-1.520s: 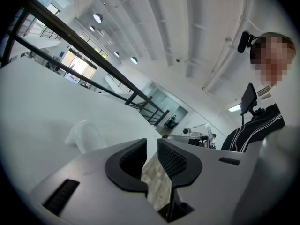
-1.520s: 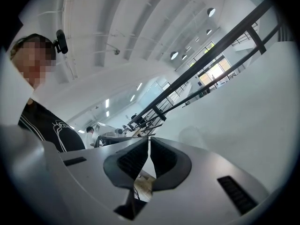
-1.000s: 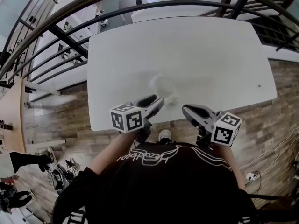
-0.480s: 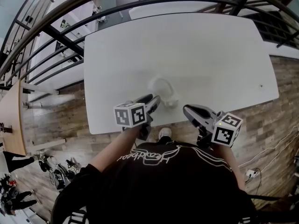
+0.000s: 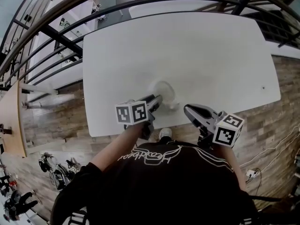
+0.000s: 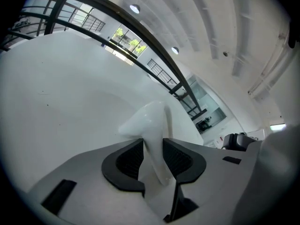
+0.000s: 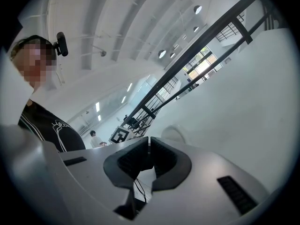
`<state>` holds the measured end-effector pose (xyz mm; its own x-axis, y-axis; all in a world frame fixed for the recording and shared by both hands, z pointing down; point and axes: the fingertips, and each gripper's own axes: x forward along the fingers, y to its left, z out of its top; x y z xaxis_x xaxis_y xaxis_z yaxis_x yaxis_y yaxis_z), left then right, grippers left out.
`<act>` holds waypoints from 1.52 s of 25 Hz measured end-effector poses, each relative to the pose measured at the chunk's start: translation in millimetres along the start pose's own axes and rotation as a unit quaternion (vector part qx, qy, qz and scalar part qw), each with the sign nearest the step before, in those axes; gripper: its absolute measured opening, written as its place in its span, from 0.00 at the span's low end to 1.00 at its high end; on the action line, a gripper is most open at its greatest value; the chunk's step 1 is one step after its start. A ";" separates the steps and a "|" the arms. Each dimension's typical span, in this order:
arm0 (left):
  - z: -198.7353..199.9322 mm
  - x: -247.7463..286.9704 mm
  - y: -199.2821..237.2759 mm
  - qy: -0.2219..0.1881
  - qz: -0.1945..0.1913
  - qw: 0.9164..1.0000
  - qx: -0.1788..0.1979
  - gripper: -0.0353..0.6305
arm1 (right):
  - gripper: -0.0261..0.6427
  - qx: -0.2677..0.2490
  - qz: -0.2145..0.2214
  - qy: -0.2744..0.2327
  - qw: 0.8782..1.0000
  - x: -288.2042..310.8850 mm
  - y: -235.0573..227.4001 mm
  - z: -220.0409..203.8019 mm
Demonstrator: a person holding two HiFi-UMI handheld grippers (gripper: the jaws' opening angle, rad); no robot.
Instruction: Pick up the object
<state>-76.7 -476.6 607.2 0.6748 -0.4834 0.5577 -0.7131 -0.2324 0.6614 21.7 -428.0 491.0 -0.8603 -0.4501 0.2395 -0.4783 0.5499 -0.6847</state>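
Head view shows illegible script (image 5: 149, 156) across black shirt (image 5: 154, 191).

White object (image 6: 154, 121): glossy, smooth, soft highlights; glazed ceramic or hard plastic, can't tell which.
Tabletop (image 5: 197, 50): white, matt, smooth, barely a speck.
Right tool (image 7: 149, 146): grey matt plastic shell; pads (image 7: 129, 161) black, finely ribbed, rubbery look.
Floor (image 5: 281, 107): wood planks, mixed brown and grey, grain showing.
Railing (image 5: 61, 36): dark metal bars, slight sheen.
Shirt (image 5: 164, 186): black cloth, matt, white print.
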 end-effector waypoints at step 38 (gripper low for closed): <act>21.3 -15.2 -30.1 -0.051 -0.020 0.998 -0.014 0.22 | 0.07 -0.002 -0.014 -0.017 1.000 -21.3 3.3 6.1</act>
<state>-69.6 -480.3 568.1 0.6785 -0.5583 0.4775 -0.6795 -0.2297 0.6968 39.5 -420.8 479.5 -0.8398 -0.4897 0.2344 -0.5030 0.5392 -0.6755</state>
